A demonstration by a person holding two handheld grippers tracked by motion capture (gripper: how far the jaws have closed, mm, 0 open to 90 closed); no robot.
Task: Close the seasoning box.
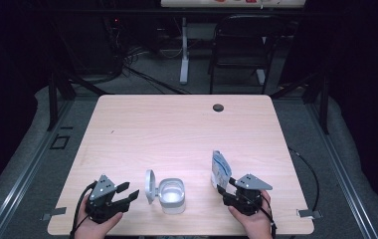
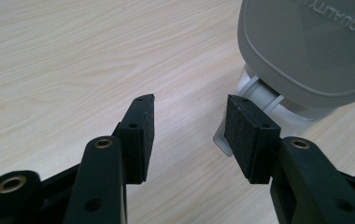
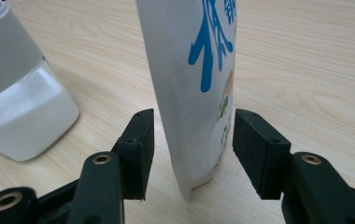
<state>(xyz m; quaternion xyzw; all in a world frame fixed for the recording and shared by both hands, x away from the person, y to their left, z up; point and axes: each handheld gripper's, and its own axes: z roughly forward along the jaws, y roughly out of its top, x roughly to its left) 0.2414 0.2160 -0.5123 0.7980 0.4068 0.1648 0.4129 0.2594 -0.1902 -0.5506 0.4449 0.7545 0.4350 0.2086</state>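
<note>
Pouch: white, blue print, standing upright on desk, right of container, near desk's front edge. Right gripper: just behind pouch on person's side, jaws apart, pouch between them, pads clear of both faces. Left gripper: left of container, jaws wide apart, nothing between. Container: translucent white, square, hinged lid flipped up on its left side. Round cable hole: well beyond container, toward desk's far edge.
</note>
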